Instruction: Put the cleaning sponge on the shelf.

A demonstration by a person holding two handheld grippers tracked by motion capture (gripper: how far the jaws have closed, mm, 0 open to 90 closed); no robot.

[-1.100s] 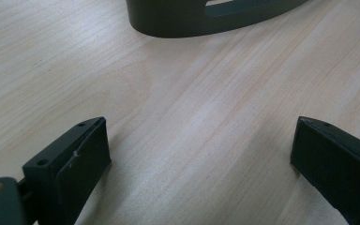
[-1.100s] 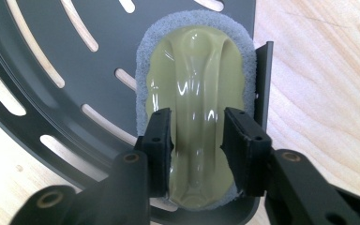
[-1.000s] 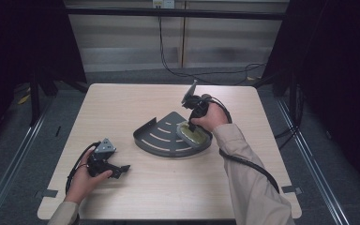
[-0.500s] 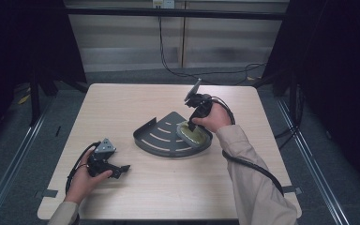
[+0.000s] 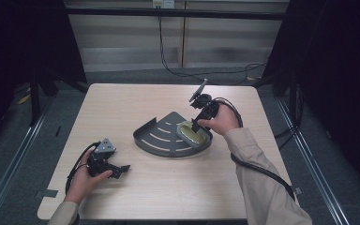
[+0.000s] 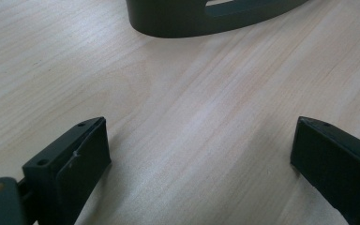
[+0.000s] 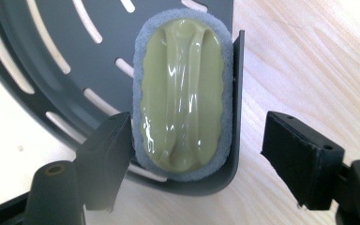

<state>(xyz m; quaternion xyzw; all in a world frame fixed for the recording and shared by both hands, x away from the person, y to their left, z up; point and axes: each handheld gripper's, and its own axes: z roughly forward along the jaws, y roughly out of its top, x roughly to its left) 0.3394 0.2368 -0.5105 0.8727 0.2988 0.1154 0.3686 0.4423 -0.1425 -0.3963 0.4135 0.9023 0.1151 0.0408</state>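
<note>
A dark grey quarter-round slotted rack [image 5: 161, 137] lies at the middle of the table. In its right corner rests an oval scrubber [image 5: 194, 132] with an olive-green glossy top and a grey sponge rim [image 7: 183, 98]. My right gripper [image 5: 198, 123] hovers just above the scrubber, open; in the right gripper view its jaws [image 7: 194, 161] stand wide, one over the rack floor [image 7: 51, 42] beside the scrubber, the other outside the rack wall. My left gripper [image 5: 122, 169] rests low on the table at the front left, open [image 6: 199, 164], with bare wood between its fingers and the rack's curved wall [image 6: 206, 18] ahead.
The light wooden table [image 5: 168, 197] has free room on all sides of the rack. Cables trail from both grippers; the right one [image 5: 262, 171] runs off the table's right front. Dark curtains and metal rails flank the table.
My right gripper has shifted slightly up and away from the scrubber, staying over the rack's right corner. The left hand has stayed put.
</note>
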